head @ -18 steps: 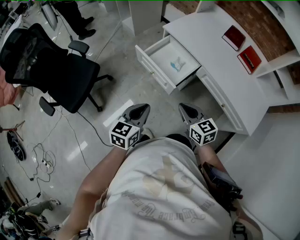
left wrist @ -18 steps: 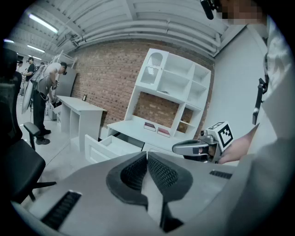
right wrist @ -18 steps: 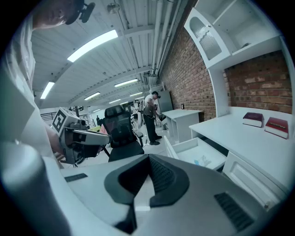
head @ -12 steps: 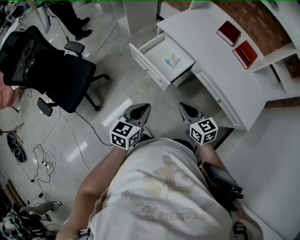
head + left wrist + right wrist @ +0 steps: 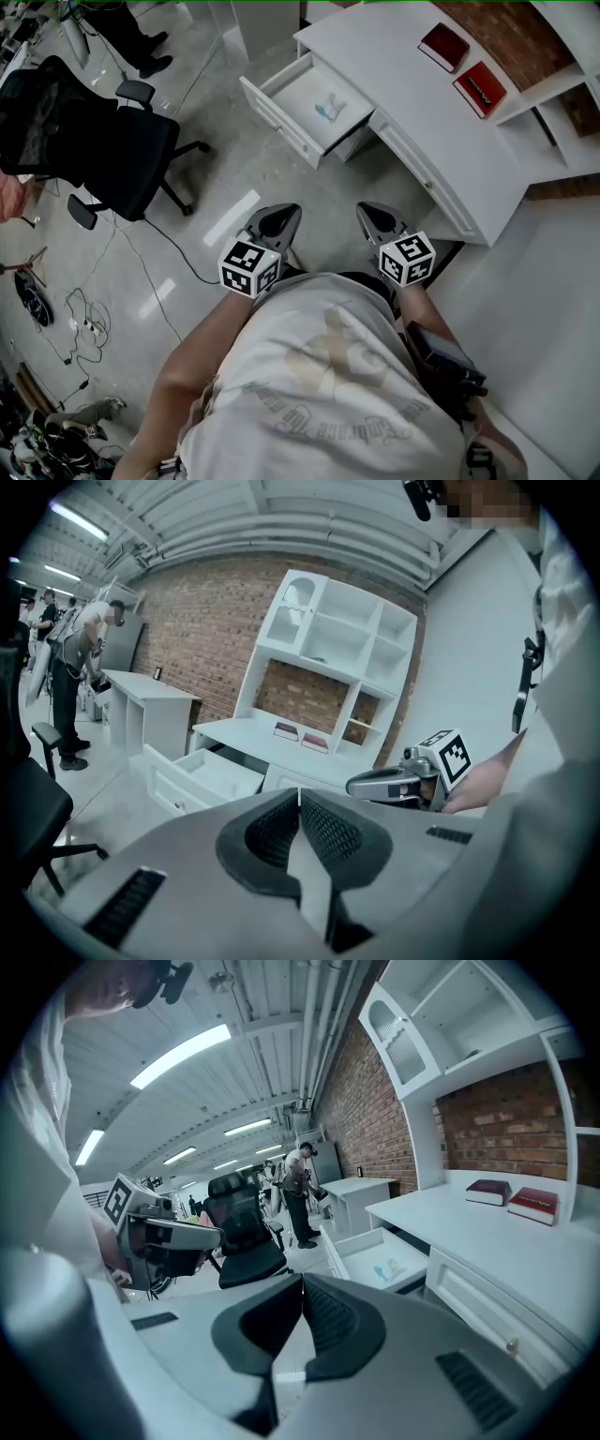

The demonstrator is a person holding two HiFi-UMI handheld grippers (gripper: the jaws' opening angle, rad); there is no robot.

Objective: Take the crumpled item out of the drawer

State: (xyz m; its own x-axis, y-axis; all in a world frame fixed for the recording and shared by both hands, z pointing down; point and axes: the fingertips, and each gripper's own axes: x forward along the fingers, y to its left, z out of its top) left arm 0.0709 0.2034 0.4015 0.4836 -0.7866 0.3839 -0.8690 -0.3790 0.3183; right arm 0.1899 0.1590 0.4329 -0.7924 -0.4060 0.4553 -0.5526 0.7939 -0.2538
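the floor (image 5: 234,173) is glossy polished tile that mirrors the lights, while the desk (image 5: 441,131) and its drawer (image 5: 277,117) look smooth, white and painted, set against a rough brick wall (image 5: 497,28). the crumpled item (image 5: 325,109) looks like thin pale paper or film, and the chair (image 5: 103,141) is matt black fabric. the left gripper (image 5: 299,797) and right gripper (image 5: 302,1281) are matt grey plastic with ribbed black pads (image 5: 330,834).

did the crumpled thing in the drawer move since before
No. The crumpled item lies at the same spot against the drawer walls; the whole desk only slid up-left in view.
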